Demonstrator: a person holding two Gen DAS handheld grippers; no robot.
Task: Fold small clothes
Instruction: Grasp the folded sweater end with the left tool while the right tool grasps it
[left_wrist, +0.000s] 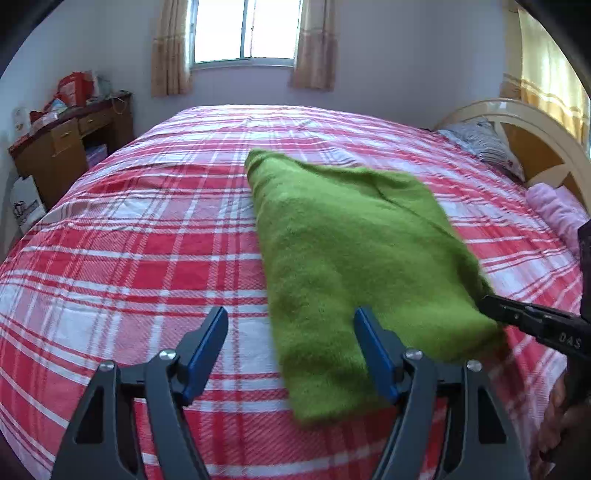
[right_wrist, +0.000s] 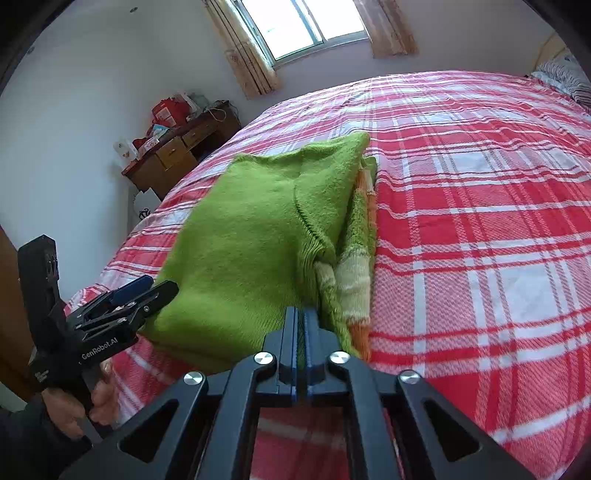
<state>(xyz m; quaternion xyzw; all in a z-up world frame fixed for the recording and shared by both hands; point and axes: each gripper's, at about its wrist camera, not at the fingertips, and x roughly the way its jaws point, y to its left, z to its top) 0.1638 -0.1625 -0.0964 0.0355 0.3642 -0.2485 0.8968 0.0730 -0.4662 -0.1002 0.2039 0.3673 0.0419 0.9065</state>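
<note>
Left wrist view shows the green sweater (left_wrist: 354, 266) lying folded on the bed (left_wrist: 129, 236), its long axis running from the near edge of the bed away toward the window (left_wrist: 243, 29). The left claw (left_wrist: 291, 354) stands with its jaws apart; the sweater's near left corner lies between and just beyond the blue pads, but neither pad presses on it, so nothing is held there. At the sweater's near right corner the right claw (left_wrist: 491, 306) comes in from the side, its tip against the knit.

From the right wrist view, the right claw (right_wrist: 300, 332) has its jaws together, clamped on a thin edge of the sweater (right_wrist: 251, 236) at that same near corner; green fabric shows between the pads. Striped pale and orange layers (right_wrist: 354, 280) peek out along the sweater's right side, under the green top layer. The left claw (right_wrist: 147, 291) sits at the sweater's opposite near corner, gripped by a hand (right_wrist: 74, 410).

Relative to the sweater, both claws are at its near short end, one per corner, so the garment stretches straight ahead of them. Only the right corner is held, and that hand looks better placed to carry the near end forward for the next fold; the left would first need to close on its corner.
</note>
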